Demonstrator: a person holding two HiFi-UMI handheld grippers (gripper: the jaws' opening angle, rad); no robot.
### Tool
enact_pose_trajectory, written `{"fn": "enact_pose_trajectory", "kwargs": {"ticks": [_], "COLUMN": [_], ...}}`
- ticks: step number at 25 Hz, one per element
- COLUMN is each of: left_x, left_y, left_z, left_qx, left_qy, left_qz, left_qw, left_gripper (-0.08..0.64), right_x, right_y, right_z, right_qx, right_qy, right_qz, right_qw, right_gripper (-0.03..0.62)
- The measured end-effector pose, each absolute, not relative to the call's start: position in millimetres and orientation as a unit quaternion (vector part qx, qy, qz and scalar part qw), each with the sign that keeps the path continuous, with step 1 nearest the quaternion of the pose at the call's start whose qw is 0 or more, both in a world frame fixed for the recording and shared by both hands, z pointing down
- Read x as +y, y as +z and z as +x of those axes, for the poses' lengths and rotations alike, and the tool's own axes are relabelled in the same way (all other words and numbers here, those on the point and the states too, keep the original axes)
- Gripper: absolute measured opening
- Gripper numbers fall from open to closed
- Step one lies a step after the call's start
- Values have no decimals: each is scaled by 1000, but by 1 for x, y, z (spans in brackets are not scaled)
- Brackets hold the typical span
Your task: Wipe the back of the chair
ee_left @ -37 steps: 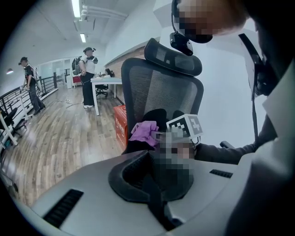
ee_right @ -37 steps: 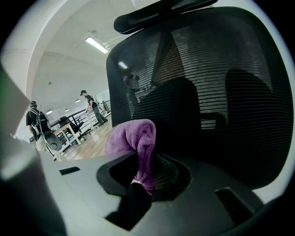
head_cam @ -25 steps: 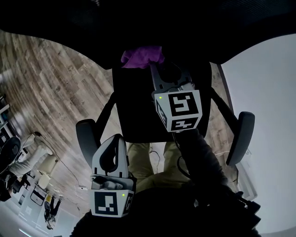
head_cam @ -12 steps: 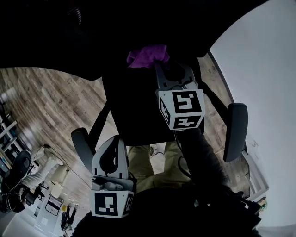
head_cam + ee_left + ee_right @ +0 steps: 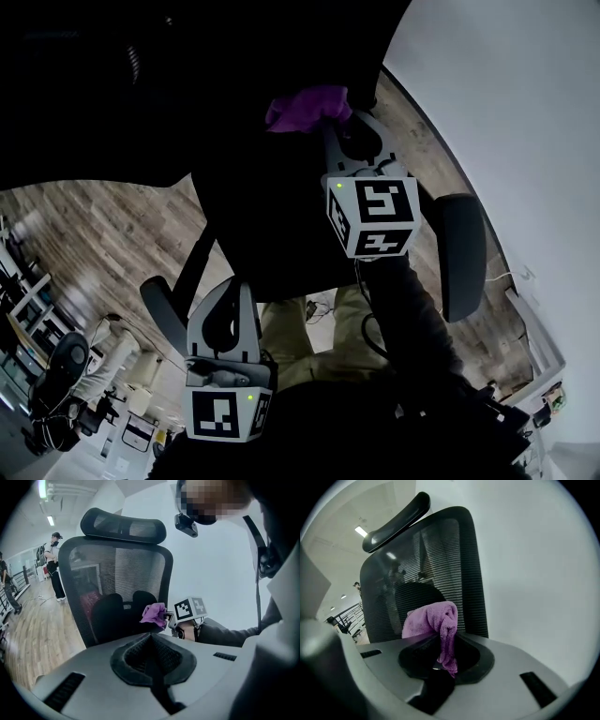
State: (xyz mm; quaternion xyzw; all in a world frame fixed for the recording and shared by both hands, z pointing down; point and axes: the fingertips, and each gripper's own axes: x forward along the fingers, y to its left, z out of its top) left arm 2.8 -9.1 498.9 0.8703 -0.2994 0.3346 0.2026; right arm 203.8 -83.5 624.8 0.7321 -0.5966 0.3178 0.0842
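A black office chair with a mesh back [image 5: 117,585] and a headrest [image 5: 124,524] stands in front of me. In the right gripper view the mesh back [image 5: 426,569] fills the middle. My right gripper [image 5: 330,129] is shut on a purple cloth [image 5: 307,108], which it holds against the dark chair back [image 5: 262,216]. The cloth [image 5: 436,620] hangs bunched out of the right gripper [image 5: 440,639]. From the left gripper view the cloth [image 5: 153,613] lies low on the back's right side. My left gripper [image 5: 234,292] hangs back near my body, shut on nothing.
Two black armrests [image 5: 459,253] [image 5: 161,314] flank the chair. A white wall [image 5: 506,103] runs close on the right, and wood floor [image 5: 84,234] lies on the left. A person [image 5: 56,564] stands far off down the room. My trouser legs [image 5: 305,337] show below the seat.
The chair has swung round in the head view, with more white wall now at the right. My right gripper and the cloth have shifted slightly right. The left gripper has kept its place.
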Motion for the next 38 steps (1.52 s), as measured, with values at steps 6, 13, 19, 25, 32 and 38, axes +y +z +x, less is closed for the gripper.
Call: {"fn": "enact_pose_trajectory", "kwargs": {"ticks": [6,13,19,25,32,38], "left_x": [-7,-5,-6,-6,-10,-18], "left_y": [498,482,438,374,308,256], "left_z": [24,52,71,72,53,8], "left_qx": [-280,-262,-256,-272,-330,-380], "left_qy": [336,333,305,251,168,102], "left_qz": [878,888,906,921,924,915], "left_qw": [196,178,146,121,97,94], "left_gripper": [4,4,4,5,5,4], "right_x": [-70,-61,-67,-84,-79,-39], "right_y": [622,597,532,432,312,250], "right_z": [236,277,299,299,252,167], "right_qx": [-560,-523,-520,-545,-612,-691], "right_qy": [318,302,253,188,114,101], "right_qz": [760,794,816,817,782,716], "right_qw": [85,61,22,-7,-31,-28], "right_gripper": [74,74,74,74,74,75]}}
